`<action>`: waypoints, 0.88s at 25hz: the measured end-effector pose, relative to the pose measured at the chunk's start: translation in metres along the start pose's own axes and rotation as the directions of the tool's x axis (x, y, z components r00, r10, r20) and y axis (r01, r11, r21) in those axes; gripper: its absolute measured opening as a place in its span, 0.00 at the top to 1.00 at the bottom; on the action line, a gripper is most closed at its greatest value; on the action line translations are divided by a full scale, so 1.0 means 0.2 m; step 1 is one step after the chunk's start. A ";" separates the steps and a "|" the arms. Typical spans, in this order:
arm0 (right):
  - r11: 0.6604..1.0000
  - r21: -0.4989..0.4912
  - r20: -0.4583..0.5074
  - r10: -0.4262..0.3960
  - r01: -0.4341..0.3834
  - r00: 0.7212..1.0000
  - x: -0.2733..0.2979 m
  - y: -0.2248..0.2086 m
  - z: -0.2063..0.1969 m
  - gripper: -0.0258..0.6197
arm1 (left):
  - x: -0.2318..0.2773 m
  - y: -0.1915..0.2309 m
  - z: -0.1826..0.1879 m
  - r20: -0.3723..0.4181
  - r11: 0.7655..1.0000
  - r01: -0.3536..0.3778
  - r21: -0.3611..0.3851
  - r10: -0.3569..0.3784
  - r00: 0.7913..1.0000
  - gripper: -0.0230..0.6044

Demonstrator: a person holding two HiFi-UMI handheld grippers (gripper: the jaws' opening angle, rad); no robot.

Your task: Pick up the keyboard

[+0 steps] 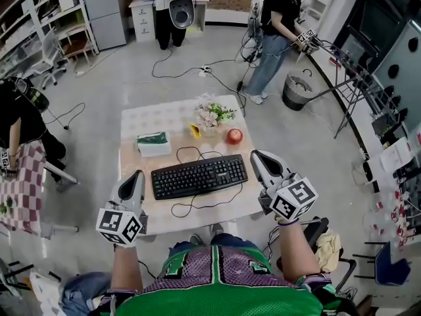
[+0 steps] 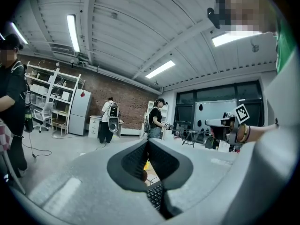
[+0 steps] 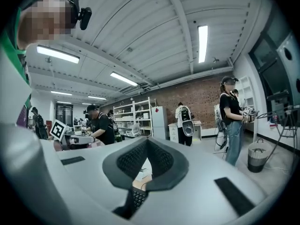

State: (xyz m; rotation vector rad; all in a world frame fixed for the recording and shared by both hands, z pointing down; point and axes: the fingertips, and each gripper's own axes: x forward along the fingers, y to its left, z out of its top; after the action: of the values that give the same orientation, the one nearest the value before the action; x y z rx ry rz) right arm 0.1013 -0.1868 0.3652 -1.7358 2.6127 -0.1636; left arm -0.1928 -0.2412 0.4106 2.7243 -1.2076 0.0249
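Note:
A black keyboard point(image 1: 199, 176) lies across the near half of a small pale table point(image 1: 158, 118), its cable looping off the front edge. My left gripper point(image 1: 137, 176) sits just off the keyboard's left end, jaws shut and empty. My right gripper point(image 1: 257, 156) is beside the right end, also shut with nothing in it. In the left gripper view the closed jaws point(image 2: 149, 142) fill the frame, and a strip of keyboard point(image 2: 154, 194) shows under them. The right gripper view shows closed jaws point(image 3: 146, 142) with keyboard keys point(image 3: 136, 197) below.
Behind the keyboard stand a green tissue box point(image 1: 153, 143), a pot of flowers point(image 1: 210, 116) and a red apple point(image 1: 234, 135). A checked-cloth table point(image 1: 20, 189) stands at left. A bin point(image 1: 298, 91), floor cables and several people are farther off.

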 end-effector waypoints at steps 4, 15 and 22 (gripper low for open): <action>0.998 -0.008 0.030 -0.059 0.059 0.998 0.05 -0.12 0.04 0.96 | 0.04 0.03 0.02 -0.005 0.999 -0.033 0.027 0.033 0.999 0.93; 1.000 -0.006 -0.079 -0.014 0.014 0.997 0.21 -0.22 -0.08 0.53 | 0.12 -0.02 -0.02 -0.028 0.999 0.005 0.041 -0.004 1.000 0.49; 0.999 0.054 -0.191 0.012 -0.002 0.981 0.30 -0.30 -0.33 0.53 | 0.18 0.07 -0.30 -0.157 0.999 -0.047 -0.025 0.042 0.987 0.49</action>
State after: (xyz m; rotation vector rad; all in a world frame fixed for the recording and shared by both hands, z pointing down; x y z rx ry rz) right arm 0.1296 -0.2592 0.4396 -1.7766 2.7150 -0.4168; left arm -0.1758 -0.2686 0.4750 2.6142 -1.2143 0.2208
